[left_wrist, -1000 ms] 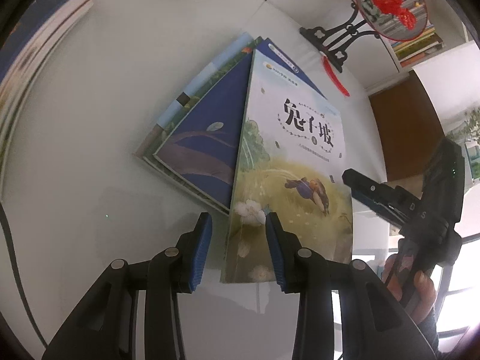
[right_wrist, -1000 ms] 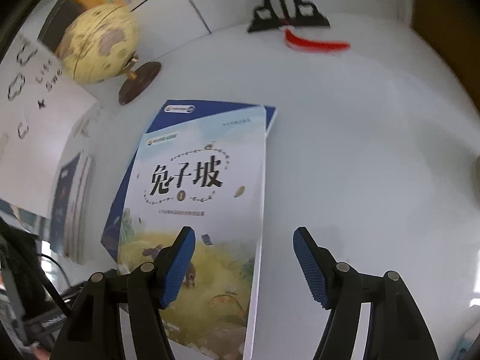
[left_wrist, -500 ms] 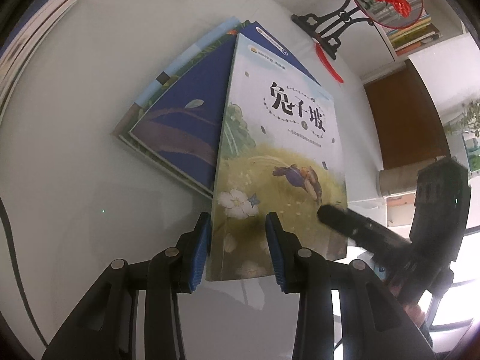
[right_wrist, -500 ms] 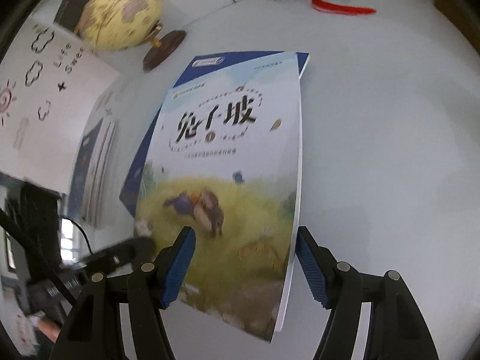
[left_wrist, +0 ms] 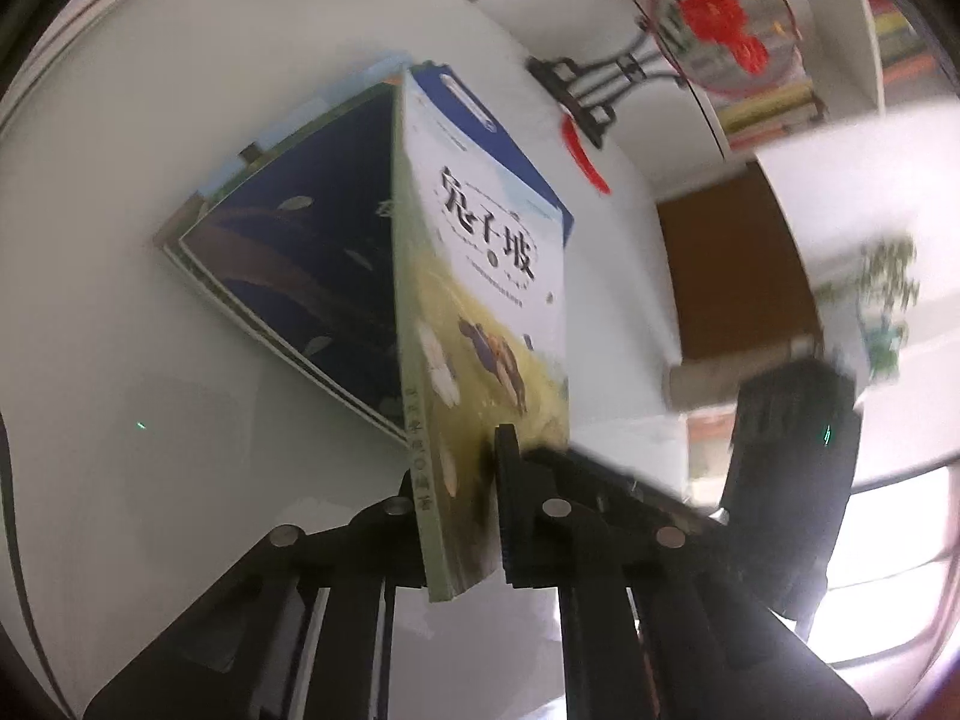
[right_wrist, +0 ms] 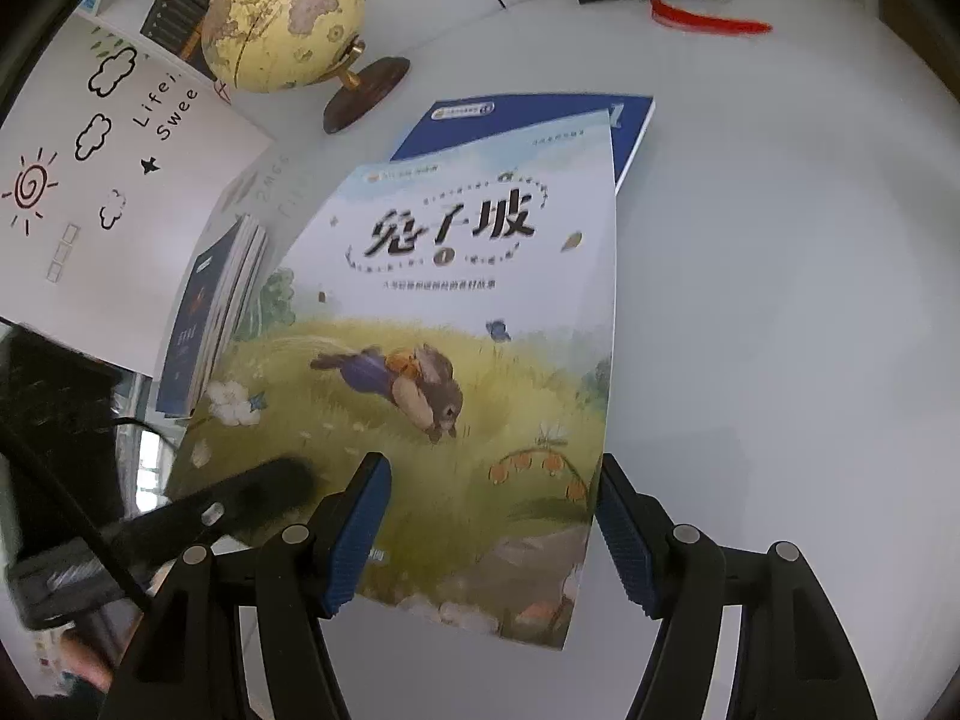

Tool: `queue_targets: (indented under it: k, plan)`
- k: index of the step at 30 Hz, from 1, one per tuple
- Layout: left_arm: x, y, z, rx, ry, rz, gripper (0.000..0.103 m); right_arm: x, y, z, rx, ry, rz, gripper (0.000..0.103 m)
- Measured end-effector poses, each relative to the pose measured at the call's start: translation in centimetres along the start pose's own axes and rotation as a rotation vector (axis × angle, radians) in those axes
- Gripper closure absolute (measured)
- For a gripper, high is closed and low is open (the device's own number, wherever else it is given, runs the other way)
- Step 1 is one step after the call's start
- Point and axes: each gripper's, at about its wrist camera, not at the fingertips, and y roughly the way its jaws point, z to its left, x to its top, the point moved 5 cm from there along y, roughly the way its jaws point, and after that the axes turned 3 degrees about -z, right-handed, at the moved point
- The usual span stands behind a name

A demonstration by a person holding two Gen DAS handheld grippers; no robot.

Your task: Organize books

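Observation:
The rabbit picture book (left_wrist: 492,276) is tilted up on its spine edge above a fanned pile with a dark blue book (left_wrist: 300,276) on top. My left gripper (left_wrist: 459,468) has its jaws closing, and the pads press on the rabbit book's near end by the spine. In the right wrist view the same rabbit book (right_wrist: 468,330) fills the middle, over a blue book (right_wrist: 540,120). My right gripper (right_wrist: 489,480) stands open over its near right corner, the right finger just outside the book's free edge. The left gripper's dark finger (right_wrist: 264,492) lies blurred on the cover's lower left.
A second stack of books (right_wrist: 210,312) lies at the left on the white table (right_wrist: 780,300). Behind it are a doodled white card (right_wrist: 108,180) and a yellow globe (right_wrist: 282,18). A black stand with a red fan (left_wrist: 720,18) is at the far right.
The left gripper has shut on the rabbit book's spine edge and tipped that edge up off the pile. The right gripper has slid left over the book's near right corner.

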Motion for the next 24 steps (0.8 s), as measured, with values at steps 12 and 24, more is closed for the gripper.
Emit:
queue_targets:
  k: [12, 24]
  plan:
    - [0.3, -0.1, -0.1, -0.144, -0.157, 0.029, 0.096, -3.2, -1.3, -4.2, 0.368, 0.409, 0.04, 0.035]
    - [-0.4, -0.7, -0.6, 0.052, 0.023, -0.01, 0.096, -2.7, -2.4, -3.7, 0.355, 0.412, -0.041, 0.084]
